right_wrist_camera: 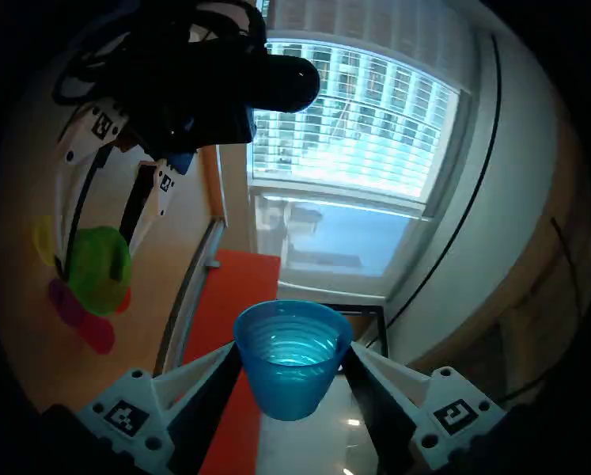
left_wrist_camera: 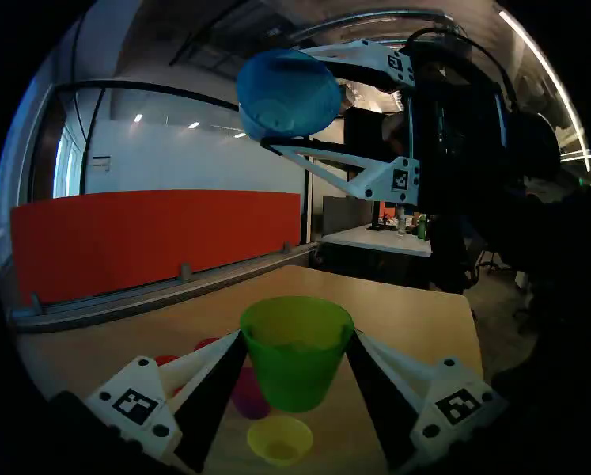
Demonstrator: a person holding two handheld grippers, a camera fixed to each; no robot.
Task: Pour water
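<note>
1. Left gripper view: the left claw pinches a green tapered plastic cup, one finger pressed on each side. The cup stands upright with its mouth up, just above the pale wooden desk
2. High above the green cup and somewhat beyond it, the right claw grips a translucent blue ribbed plastic cup between its white fingers. Its long axis is tipped far off upright, near level. I judge the coming pour turns on bringing its lip straight over the green cup's mouth, and the right claw is the one to move
3. Below the green cup on the desk lie a small yellow plastic cup and a purple cup, with red pieces to its left. A matte orange panel runs behind
4. Right gripper view: the right claw clamps the blue cup on both sides. Its smooth inside shows stepped rings, and I cannot tell how much water it holds
5. The scene is rolled here, so the desk stands at the left. The green cup sits there in the left claw, well apart from the blue cup, and a bright slatted window lies to its right
</note>
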